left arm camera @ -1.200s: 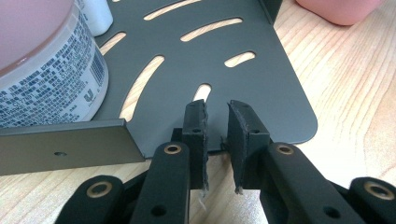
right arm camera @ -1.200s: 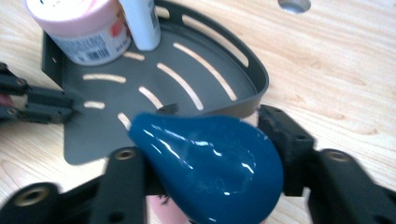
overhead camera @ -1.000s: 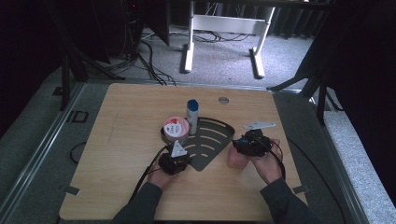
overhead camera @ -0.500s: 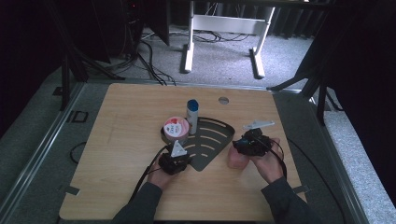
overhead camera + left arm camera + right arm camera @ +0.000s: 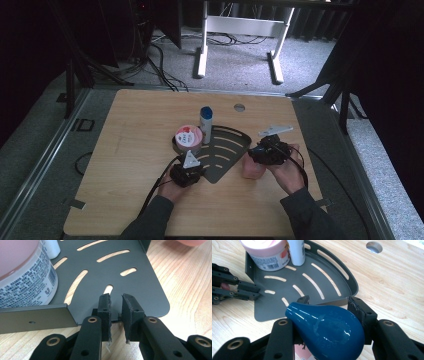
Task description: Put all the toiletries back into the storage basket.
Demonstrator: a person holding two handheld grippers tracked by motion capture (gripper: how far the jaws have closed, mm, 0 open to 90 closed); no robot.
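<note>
Clearly, right gripper (image 5: 325, 315) clamps glossy blue pear-shaped object (image 5: 327, 331), jaws pressed on both sides; lower end cut off by frame edge, embossed lettering unreadable. Object sits just beside curved front rim of dark slotted corner shelf (image 5: 312, 287) on desk (image 5: 387, 272). Left gripper (image 5: 115, 312) jaws narrow, small gap, straddling shelf's near edge; contact with metal hard to judge. Pink-lidded jar (image 5: 268, 251) and white bottle (image 5: 296, 250) stand on shelf, tops cropped. From high view, blue object hidden under right hand (image 5: 280, 165).
</note>
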